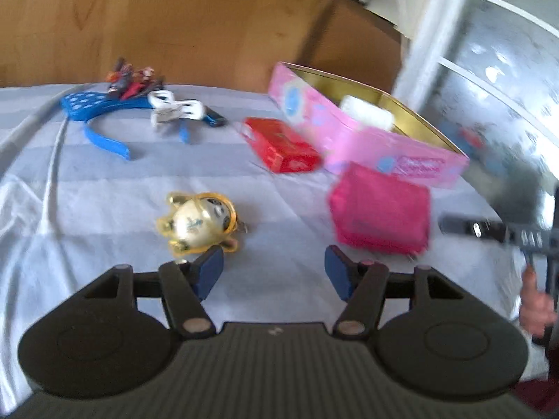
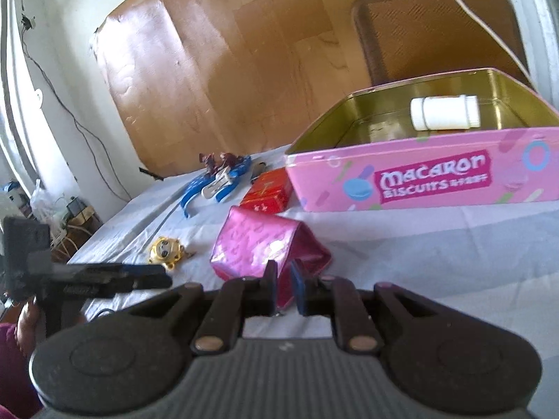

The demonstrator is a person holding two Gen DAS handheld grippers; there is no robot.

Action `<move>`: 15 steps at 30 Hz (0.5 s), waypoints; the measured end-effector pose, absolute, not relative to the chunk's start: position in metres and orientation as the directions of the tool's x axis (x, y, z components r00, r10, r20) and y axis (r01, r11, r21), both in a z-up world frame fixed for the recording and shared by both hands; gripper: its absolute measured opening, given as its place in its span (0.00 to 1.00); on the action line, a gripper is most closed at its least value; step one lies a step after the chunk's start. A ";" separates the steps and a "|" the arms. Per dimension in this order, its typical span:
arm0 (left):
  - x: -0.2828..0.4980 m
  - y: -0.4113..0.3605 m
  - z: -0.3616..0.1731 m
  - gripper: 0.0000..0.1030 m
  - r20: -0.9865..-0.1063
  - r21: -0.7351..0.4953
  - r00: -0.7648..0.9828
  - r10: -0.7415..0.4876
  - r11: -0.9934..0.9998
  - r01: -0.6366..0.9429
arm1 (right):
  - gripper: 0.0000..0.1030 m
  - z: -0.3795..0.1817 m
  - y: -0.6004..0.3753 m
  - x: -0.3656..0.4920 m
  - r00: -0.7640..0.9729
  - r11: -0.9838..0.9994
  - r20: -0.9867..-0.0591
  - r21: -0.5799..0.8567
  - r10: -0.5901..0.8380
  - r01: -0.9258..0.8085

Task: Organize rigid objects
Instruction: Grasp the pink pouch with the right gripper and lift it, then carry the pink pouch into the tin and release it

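Meanwhile, your right gripper [image 2: 283, 288] was pinched onto the near edge of the shiny magenta pouch [image 2: 265, 248], the two blue-padded fingers almost together with a thin fold of the pouch between them. The pouch sat on the pale blue sheet [image 2: 436, 255], just in front of the pink macaron tin [image 2: 419, 181], whose lid was off; a white bottle [image 2: 444, 111] lay on its side inside the tin.

Your left gripper [image 1: 274, 272] hung over the sheet with its fingers spread wide and nothing between them. Its left pad [image 1: 209, 270] was just beside the gold figurine keychain [image 1: 199, 223], though whether they touched could not be told through the blur. From that camera, the pouch lay ahead and to the right, close to the tin's front wall.

Beside the tin's left end lay a red box [image 1: 283, 145]. Farther back on the sheet, a blue polka-dot headband [image 1: 94, 115] curved around a small cluster of dark red figures [image 1: 134, 78], with a white clip [image 1: 174, 108] next to it.

Behind the bed stood a brown cardboard sheet [image 2: 216, 63] against the wall, and a brown chair back [image 2: 436, 24] rose beyond the tin.
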State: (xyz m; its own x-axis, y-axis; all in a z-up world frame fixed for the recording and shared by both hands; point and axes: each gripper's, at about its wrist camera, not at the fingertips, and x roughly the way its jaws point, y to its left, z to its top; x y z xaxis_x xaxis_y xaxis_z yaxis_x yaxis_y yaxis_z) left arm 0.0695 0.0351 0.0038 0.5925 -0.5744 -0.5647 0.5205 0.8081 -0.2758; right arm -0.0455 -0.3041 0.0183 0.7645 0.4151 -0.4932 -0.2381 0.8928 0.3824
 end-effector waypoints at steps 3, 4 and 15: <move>0.095 0.029 0.012 0.65 -0.560 -0.219 0.657 -0.505 0.855 0.470 | 0.15 0.011 -0.301 -0.037 0.755 0.891 -0.506 0.391 0.416 -0.229; 0.104 0.026 0.015 0.65 -0.559 -0.225 0.662 -0.500 0.859 0.459 | 0.17 0.010 -0.301 -0.036 0.755 0.888 -0.505 0.401 0.418 -0.224; 0.075 -0.033 0.020 0.64 -0.509 -0.345 0.449 -0.734 0.652 0.675 | 0.25 0.013 -0.303 -0.044 0.766 0.882 -0.473 0.396 0.435 -0.256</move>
State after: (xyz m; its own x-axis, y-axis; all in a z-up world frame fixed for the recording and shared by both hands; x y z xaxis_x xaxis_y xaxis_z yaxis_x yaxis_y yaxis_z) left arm 0.0749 -0.0334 0.0202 0.4488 -0.7344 -0.5091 0.6752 0.6519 -0.3452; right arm -0.0437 -0.3029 0.0127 0.7658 0.4355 -0.4732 -0.2564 0.8816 0.3964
